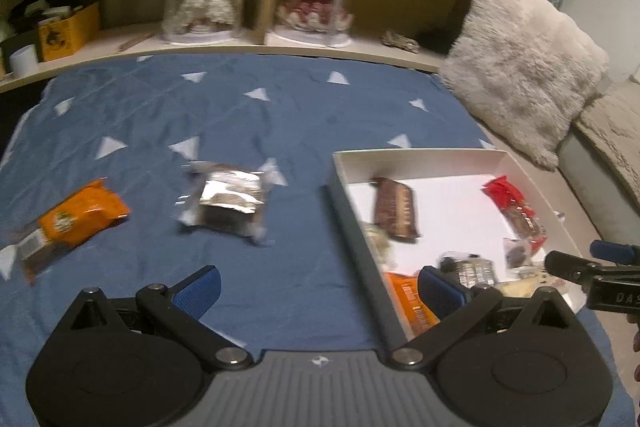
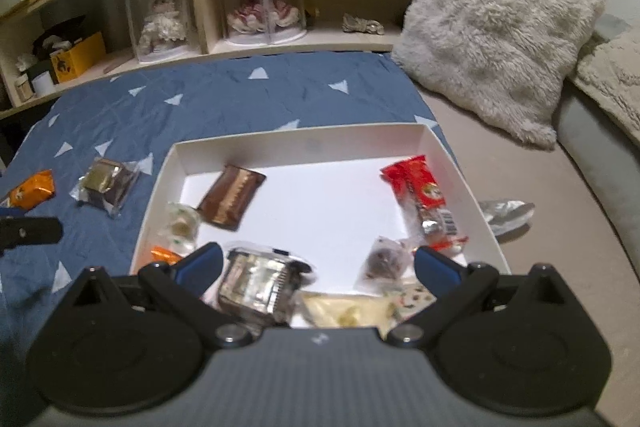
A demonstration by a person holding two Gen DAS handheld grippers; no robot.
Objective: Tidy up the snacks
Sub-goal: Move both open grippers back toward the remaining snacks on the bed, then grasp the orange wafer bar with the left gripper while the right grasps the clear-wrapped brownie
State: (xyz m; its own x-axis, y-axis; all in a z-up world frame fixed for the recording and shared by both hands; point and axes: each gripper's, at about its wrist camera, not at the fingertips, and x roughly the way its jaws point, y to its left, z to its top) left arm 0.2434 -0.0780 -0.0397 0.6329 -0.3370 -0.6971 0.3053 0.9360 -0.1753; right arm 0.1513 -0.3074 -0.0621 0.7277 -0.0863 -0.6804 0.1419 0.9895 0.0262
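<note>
ahead of left hand-held gripper, spread wide and empty: silver snack packet on blue bedspread.

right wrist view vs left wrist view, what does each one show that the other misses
Only the right wrist view shows the crumpled silver wrapper lying outside the white box, on its right.

Only the left wrist view shows the orange snack pack whole; the right wrist view cuts it at the frame edge.

Both show the box, the brown bar and red pack inside it, and the foil-wrapped snack on the blue bedspread.

Blue bedspread, white triangles
</note>
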